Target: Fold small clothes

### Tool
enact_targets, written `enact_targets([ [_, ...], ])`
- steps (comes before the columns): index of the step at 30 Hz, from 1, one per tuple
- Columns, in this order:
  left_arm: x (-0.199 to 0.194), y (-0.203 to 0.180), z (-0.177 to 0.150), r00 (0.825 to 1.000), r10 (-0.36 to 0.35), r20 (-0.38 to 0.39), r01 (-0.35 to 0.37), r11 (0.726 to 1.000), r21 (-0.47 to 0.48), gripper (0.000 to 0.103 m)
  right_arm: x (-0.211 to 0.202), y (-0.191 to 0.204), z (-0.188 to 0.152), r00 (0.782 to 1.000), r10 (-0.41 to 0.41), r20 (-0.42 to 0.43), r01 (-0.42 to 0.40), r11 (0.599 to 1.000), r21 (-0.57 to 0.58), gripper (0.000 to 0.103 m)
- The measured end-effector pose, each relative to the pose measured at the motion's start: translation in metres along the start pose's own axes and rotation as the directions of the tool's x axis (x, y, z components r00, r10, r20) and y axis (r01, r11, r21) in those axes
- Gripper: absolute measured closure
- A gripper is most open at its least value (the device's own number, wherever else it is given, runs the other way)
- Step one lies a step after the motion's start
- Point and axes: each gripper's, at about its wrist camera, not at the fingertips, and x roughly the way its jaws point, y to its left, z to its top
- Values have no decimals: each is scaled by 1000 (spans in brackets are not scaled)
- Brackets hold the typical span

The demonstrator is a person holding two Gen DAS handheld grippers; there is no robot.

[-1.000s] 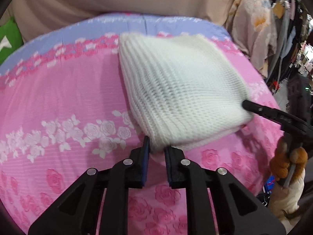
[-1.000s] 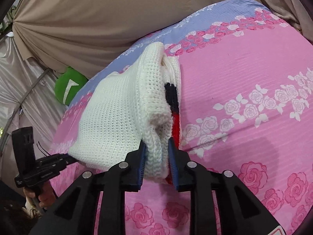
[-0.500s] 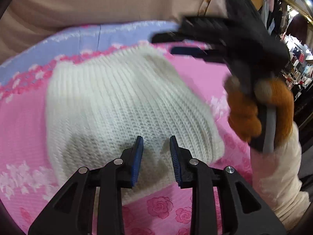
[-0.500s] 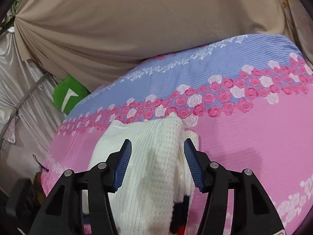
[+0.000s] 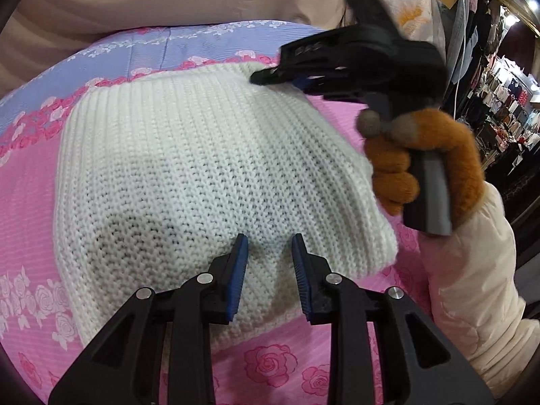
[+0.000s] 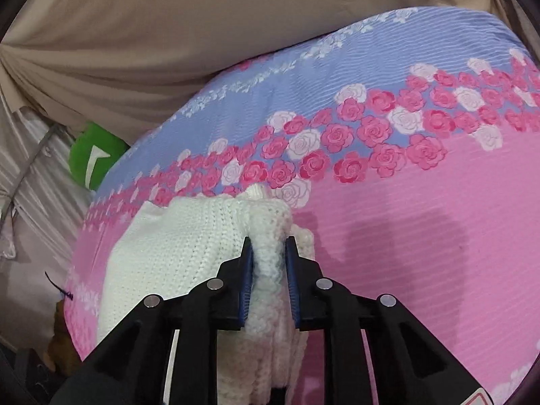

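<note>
The left gripper (image 5: 268, 253) hangs with its jaws apart over the near edge of the sweater (image 5: 202, 182), which lies folded on the sheet (image 5: 40, 236). Ahead and to its right, the right gripper (image 5: 266, 76) touches the sweater's far corner, held by a gloved hand (image 5: 422, 162).

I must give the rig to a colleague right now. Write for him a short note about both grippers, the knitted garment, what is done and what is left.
Left gripper: open, over the near part of the folded white knitted garment, gripping nothing.
Right gripper: shut on the garment's bunched far edge.
Garment: lies as a folded bundle on the pink rose-print bedsheet.
Done: main folds.
Left: probably tidy that edge, release, smooth flat.
</note>
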Motion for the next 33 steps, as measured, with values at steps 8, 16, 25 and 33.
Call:
enact_targets([
  [8, -58, 25, 20, 990, 24, 140, -15, 997, -69, 73, -91, 25, -115, 996, 34, 87, -31, 999, -36, 57],
  [16, -38, 63, 23, 988, 116, 105, -99, 984, -151, 71, -79, 29, -152, 995, 84, 53, -85, 996, 0, 94],
  [25, -28, 45, 19, 984, 155, 87, -147, 984, -97, 70, -70, -7, -170, 999, 34, -5, -34, 996, 86, 94],
  [33, -44, 22, 55, 979, 119, 163, -115, 993, -35, 68, -110, 8, -124, 986, 86, 142, -93, 995, 39, 59],
])
